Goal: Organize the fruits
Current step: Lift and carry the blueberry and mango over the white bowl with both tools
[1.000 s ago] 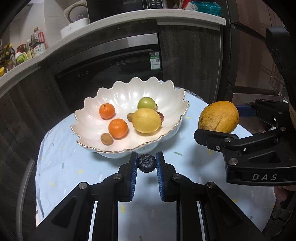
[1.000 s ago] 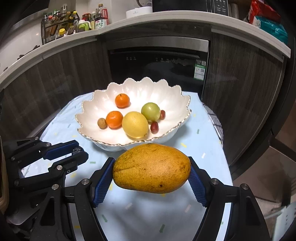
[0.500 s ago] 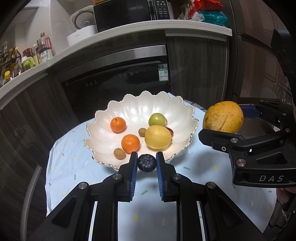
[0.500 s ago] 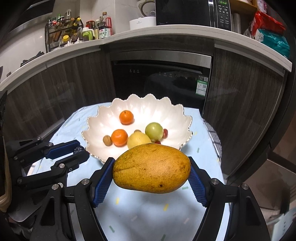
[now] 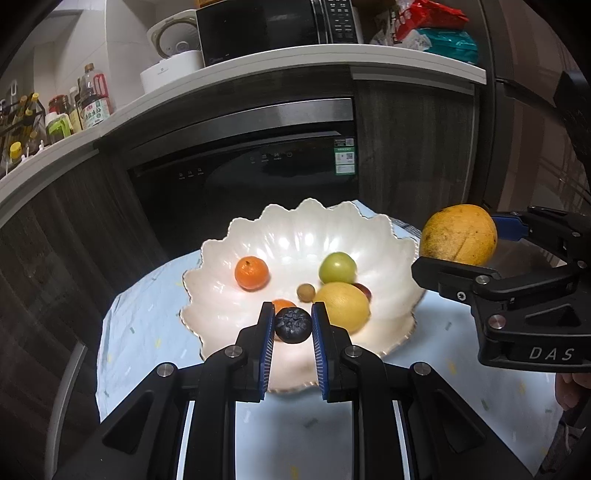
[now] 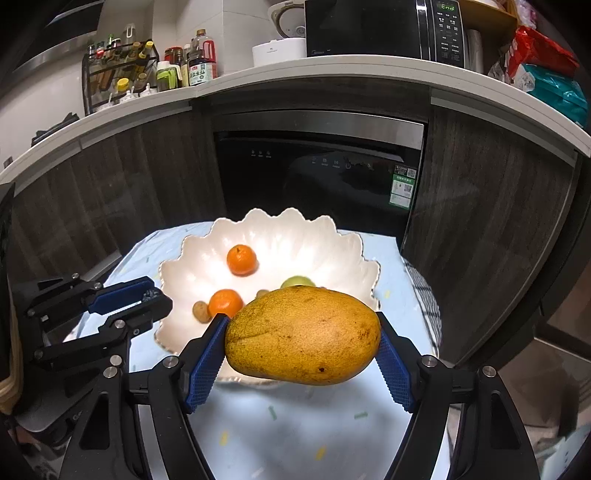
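Home kitchen. White countertop (image 6: 332, 70) curves across the back; on it a black microwave (image 6: 384, 27), a white rice cooker (image 6: 284, 22) just left of the microwave, and further left a rack of sauce and oil bottles (image 6: 118, 70). Snack bags (image 6: 546, 70) sit right of the microwave. Below the countertop, dark wood cabinet fronts (image 6: 480, 221) flank a built-in black dishwasher (image 6: 317, 177) with an energy label.

Table with a pale blue cloth

The table (image 5: 140, 325) carries a speckled cloth (image 6: 280, 424); a white scalloped bowl (image 5: 306, 236) sits on it toward the far side.
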The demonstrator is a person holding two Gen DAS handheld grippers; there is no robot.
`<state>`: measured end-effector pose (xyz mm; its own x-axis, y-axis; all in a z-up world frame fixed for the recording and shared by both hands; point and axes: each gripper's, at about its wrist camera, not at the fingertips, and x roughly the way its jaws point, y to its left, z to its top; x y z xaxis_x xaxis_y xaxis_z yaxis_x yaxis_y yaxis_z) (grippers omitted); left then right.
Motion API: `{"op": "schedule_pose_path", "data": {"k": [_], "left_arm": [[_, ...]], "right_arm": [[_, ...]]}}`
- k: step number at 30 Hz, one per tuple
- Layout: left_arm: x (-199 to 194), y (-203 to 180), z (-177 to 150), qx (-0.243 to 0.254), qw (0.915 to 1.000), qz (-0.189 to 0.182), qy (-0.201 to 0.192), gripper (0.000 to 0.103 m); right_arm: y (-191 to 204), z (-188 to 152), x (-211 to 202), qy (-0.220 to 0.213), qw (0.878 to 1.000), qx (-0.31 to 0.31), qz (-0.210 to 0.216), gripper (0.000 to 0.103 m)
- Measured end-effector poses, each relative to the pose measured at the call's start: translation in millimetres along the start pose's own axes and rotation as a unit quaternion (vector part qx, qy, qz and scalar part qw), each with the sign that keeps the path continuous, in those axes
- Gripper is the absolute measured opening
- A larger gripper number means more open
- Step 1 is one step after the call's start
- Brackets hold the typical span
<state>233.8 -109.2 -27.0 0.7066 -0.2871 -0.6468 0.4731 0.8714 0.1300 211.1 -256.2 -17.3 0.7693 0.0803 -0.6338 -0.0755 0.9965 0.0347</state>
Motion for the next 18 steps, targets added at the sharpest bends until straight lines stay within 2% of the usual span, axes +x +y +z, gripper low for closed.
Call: {"op": "schedule_pose_path", "data": {"k": [18], "left_arm": [[57.1, 28.7, 25.5, -0.018, 0.9998, 0.008, 0.004, 0.021]], "right_arm": [[-11.9, 25.2, 50.4, 0.006, 1.000, 0.008, -0.012, 0.076]]}}
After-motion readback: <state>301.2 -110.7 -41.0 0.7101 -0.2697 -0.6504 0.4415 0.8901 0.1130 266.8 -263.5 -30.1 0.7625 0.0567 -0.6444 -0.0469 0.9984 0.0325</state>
